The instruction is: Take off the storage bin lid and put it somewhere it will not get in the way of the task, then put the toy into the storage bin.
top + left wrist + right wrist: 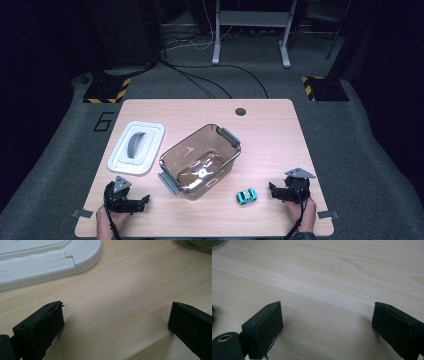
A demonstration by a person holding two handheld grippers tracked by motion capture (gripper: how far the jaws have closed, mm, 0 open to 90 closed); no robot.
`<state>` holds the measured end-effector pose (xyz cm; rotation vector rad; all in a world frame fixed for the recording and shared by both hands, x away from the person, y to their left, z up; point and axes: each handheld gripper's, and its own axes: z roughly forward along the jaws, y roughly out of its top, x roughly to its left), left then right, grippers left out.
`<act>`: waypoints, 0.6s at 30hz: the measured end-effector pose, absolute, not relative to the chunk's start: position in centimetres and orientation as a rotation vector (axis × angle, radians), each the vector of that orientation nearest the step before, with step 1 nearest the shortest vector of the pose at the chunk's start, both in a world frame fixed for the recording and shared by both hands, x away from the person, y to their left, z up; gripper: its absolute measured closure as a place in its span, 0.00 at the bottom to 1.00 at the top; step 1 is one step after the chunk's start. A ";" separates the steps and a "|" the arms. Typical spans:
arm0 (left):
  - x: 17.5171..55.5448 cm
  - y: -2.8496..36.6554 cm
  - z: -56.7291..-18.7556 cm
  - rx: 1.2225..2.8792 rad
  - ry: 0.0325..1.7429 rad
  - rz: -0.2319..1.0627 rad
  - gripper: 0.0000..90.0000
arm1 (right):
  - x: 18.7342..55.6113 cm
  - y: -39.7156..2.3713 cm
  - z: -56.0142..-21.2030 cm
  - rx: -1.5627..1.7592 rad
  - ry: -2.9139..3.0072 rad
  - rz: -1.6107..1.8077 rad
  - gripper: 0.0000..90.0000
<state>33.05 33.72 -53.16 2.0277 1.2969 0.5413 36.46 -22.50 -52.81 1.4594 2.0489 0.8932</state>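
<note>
On the wooden table (270, 130) a clear brown tub (200, 161) sits near the middle, turned on a slant so that its grey handles point toward ten-to-two and twenty-to-eight, and it looks empty. Its white lid (136, 148) lies flat at about nine o'clock from the tub, just beside it but not touching, which leaves the tub's mouth free for something to go in. The small teal toy car (246, 196) rests on the tabletop at about five o'clock from the tub, near its front corner and apart from it; it is the nearest loose thing to either tool. The right gripper (272, 190) lies low over the table at three o'clock from the car, its tips pointing toward it with a gap between; in the right gripper view its jaws stand wide apart over bare wood with nothing between them, a stance that suits closing on the car from its side. The left gripper (145, 199) sits at the near left corner, at about seven o'clock from the tub, and its own view shows the jaws likewise spread and empty, with the rounded corner of the lid (82, 257) ahead at eleven o'clock. My judgement is that the car is meant for the tub and the lid follows afterwards, each hand waiting beside its own piece.
</note>
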 end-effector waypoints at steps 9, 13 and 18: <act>33.1 33.7 -53.1 2.032 1.294 0.537 0.00 | 36.5 -22.4 -52.8 1.469 2.044 0.894 0.09; 33.1 33.7 -53.2 2.035 1.289 0.540 0.00 | 36.5 -22.4 -52.8 1.469 2.043 0.888 0.09; 33.1 33.8 -53.1 2.044 1.285 0.540 0.00 | 36.6 -22.4 -52.8 1.487 2.034 0.873 0.04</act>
